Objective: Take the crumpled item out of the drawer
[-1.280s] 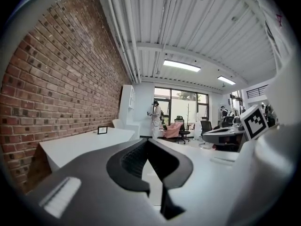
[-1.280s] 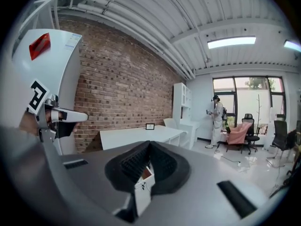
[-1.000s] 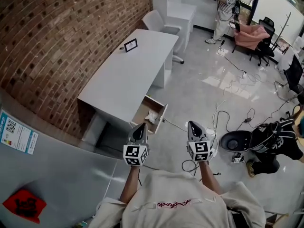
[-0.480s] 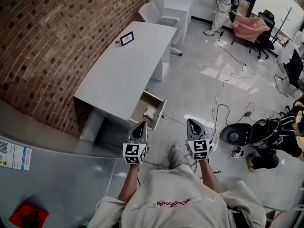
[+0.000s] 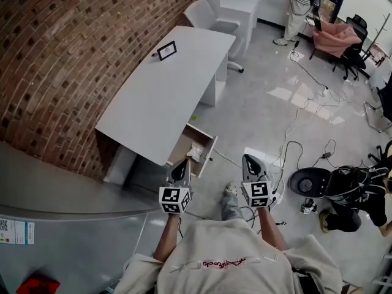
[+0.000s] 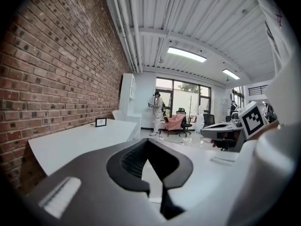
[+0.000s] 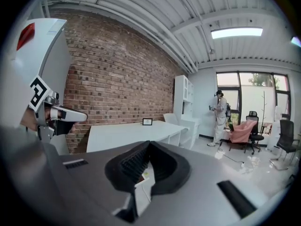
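White desk [image 5: 160,94] is seen along the brick wall [image 5: 58,54], above a glossy grey floor [image 5: 257,112]. Its drawer [image 5: 182,146] is pulled open, and the crumpled item [image 5: 196,151] is lying inside. Left gripper [image 5: 181,163] and right gripper [image 5: 248,160] are held level side by side near the drawer, both closed tight with nothing between.

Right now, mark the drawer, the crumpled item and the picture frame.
drawer [image 5: 181,148], head view, bare inner floor.
crumpled item [image 5: 196,152], head view, its middle.
picture frame [image 5: 166,51], head view, its dark centre.
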`<state>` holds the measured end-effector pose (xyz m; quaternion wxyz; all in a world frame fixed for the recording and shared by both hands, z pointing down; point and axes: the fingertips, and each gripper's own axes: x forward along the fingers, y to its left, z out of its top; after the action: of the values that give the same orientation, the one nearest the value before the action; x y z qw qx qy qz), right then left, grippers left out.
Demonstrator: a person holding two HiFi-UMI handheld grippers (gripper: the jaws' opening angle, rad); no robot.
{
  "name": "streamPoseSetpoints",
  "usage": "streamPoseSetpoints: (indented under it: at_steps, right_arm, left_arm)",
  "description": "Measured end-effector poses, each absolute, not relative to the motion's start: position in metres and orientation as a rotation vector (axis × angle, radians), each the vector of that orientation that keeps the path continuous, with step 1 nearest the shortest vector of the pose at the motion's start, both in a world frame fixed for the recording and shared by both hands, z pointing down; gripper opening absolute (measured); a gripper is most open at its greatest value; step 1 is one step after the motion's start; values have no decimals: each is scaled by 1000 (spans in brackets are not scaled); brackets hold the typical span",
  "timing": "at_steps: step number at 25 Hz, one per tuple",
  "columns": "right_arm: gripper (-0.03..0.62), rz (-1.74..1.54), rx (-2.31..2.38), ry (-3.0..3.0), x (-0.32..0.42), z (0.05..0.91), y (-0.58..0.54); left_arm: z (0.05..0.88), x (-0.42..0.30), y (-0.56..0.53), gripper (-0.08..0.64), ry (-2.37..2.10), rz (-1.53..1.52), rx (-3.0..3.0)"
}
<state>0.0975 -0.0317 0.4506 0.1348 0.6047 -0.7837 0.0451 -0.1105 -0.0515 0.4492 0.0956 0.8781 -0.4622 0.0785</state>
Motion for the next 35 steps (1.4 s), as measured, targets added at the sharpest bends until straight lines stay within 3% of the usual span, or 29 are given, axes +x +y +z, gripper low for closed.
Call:
streamPoseSetpoints:
  at_steps: [16, 35]
  right_arm:
    - [12, 121, 1629, -2442, 175, 428, -169]
    - [12, 228, 1501, -2458, 146, 475, -190]
  left_arm:
    - [417, -54, -144, -9, -1632, 270, 2497]
    - [457, -81, -176, -9, -1634, 407, 2434]
